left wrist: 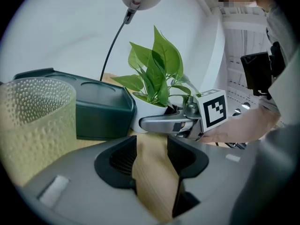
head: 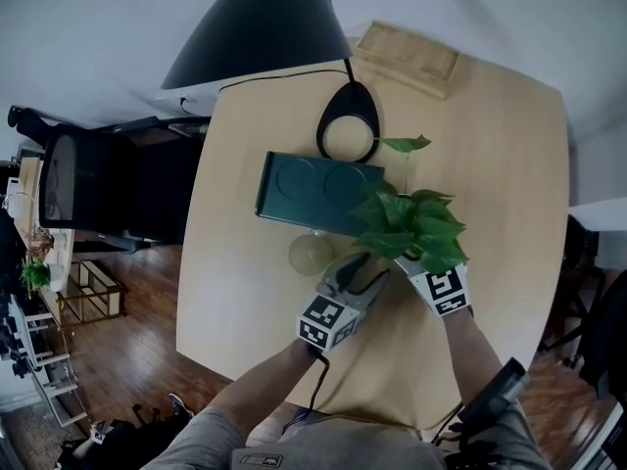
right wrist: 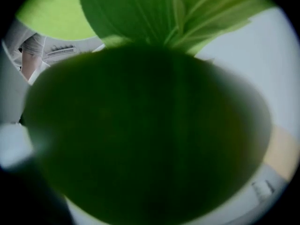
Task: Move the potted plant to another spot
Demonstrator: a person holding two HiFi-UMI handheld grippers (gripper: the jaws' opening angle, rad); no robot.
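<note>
1. The potted plant (head: 413,225) stands on the pale wooden table (head: 509,164), right of its middle, in front of the lamp's ring-shaped base (head: 348,125)
2. From the left gripper view its white pot (left wrist: 147,112) sits upright just beside the right end of the dark green tray (left wrist: 101,109); in the head view the leaves overlap the tray's near right corner
3. The left gripper (head: 355,272) hangs low over the table, pointing at the pot and apart from it; its jaws stand spread, with only bare tabletop between them
4. The right gripper (left wrist: 161,123) is at the pot, with its marker cube (left wrist: 214,109) on the side away from the pot; its jaws are spread wide, and the near one lies along the front of the pot at its base
5. Whether that jaw touches the pot I cannot tell, and the far jaw is hidden behind the pot
6. The right gripper view is filled by one dark leaf (right wrist: 140,139) close to the lens, with paler leaves above it, so it shows neither jaw
7. A dimpled, yellowish glass (head: 311,253) stands at the tray's near edge, to the left of the left gripper
8. A wooden board (head: 407,57) lies at the table's far edge, and the lamp's black shade (head: 260,27) hangs over the far left part
</note>
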